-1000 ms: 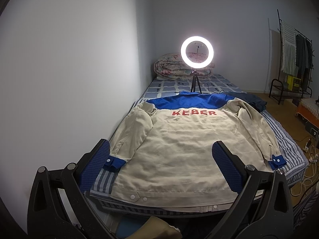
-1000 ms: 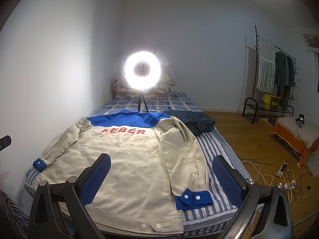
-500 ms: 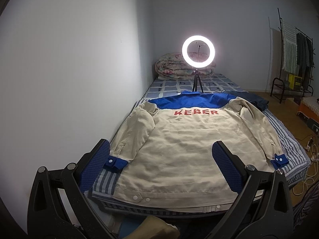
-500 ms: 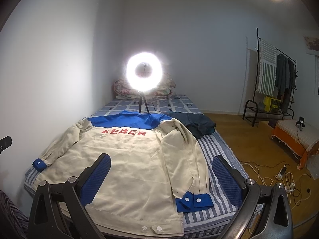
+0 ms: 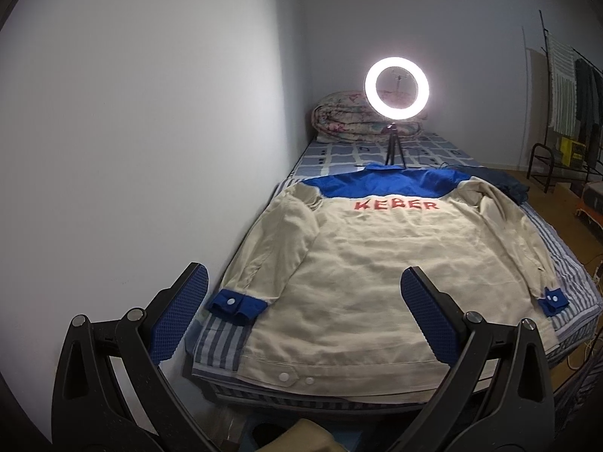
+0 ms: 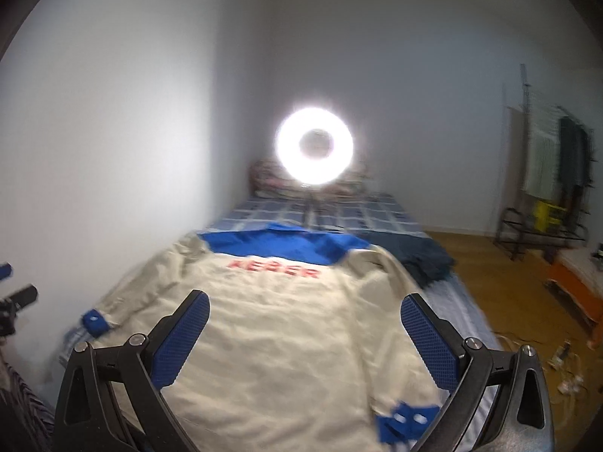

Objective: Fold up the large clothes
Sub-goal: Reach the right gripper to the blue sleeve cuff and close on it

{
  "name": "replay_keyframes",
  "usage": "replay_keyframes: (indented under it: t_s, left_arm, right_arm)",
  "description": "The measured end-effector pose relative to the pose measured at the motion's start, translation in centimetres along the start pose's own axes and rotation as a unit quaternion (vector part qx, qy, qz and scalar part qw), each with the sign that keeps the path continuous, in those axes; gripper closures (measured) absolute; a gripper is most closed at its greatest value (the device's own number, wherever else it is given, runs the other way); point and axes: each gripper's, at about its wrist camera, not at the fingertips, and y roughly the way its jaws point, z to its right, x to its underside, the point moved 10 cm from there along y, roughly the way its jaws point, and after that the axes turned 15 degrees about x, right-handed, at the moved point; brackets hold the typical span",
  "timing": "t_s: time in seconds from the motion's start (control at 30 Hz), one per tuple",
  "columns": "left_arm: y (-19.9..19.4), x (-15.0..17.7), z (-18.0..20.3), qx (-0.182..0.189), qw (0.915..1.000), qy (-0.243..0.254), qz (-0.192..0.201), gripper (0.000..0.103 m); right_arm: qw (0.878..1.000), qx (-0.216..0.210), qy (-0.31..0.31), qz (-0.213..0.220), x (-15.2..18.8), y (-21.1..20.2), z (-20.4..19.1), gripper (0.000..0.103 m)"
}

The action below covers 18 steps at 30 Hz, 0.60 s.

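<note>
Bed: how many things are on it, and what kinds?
Jacket: 1
Ring light on a tripod: 1
Rolled-up quilt: 1
Dark blue garment: 1
Total: 4

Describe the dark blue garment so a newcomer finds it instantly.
Start at the striped bed against the white wall. The beige KEBER jacket lies spread across it. The dark blue garment is the crumpled heap beside the jacket's right shoulder, plain navy, without lettering or snaps.
</note>
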Motion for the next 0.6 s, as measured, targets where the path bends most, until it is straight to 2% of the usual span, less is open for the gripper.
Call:
replay_keyframes:
  t_s: [0.07,0.13,0.23,0.33,0.5,0.57,0.6]
  left_arm:
    - [0.6,0.8,-1.2,0.011,0.9998,-0.016,-0.005,0.001]
    - [1.2,1.7,-2.4,0.024,0.9989,-0.039,-0.012,0.011]
    - [2.1,3.2,-3.9,0.04,0.9961,-0.07,-0.035,0.029]
    - [2.7,4.7,-4.9,0.053,0.9926,-0.092,-0.06,0.041]
    - [2.0,6.3,-5.7,0.052,0.9912,-0.103,-0.065,0.044]
    - [2.0,7.3,-6.2,0.054,0.9896,-0.114,-0.07,0.048]
    - [2.0,7.8,-6.4,0.055,0.989,-0.117,-0.071,0.053]
  right_arm:
    - [0.999,-0.039,0.001,-0.019,0.1,1.5,-1.9,0.008]
    - [0.996,-0.082,0.005,-0.041,0.4,2.9,-3.6,0.021]
    - [0.988,-0.132,0.012,-0.079,1.2,5.0,-5.8,0.032]
    - [0.978,-0.177,0.006,-0.111,1.7,6.5,-8.7,0.041]
    - [0.952,-0.271,-0.027,-0.14,2.0,7.1,-15.9,0.047]
    - [0.938,-0.308,-0.051,-0.15,2.3,7.0,-19.6,0.049]
    - [0.934,-0.318,-0.06,-0.151,2.4,7.1,-21.2,0.049]
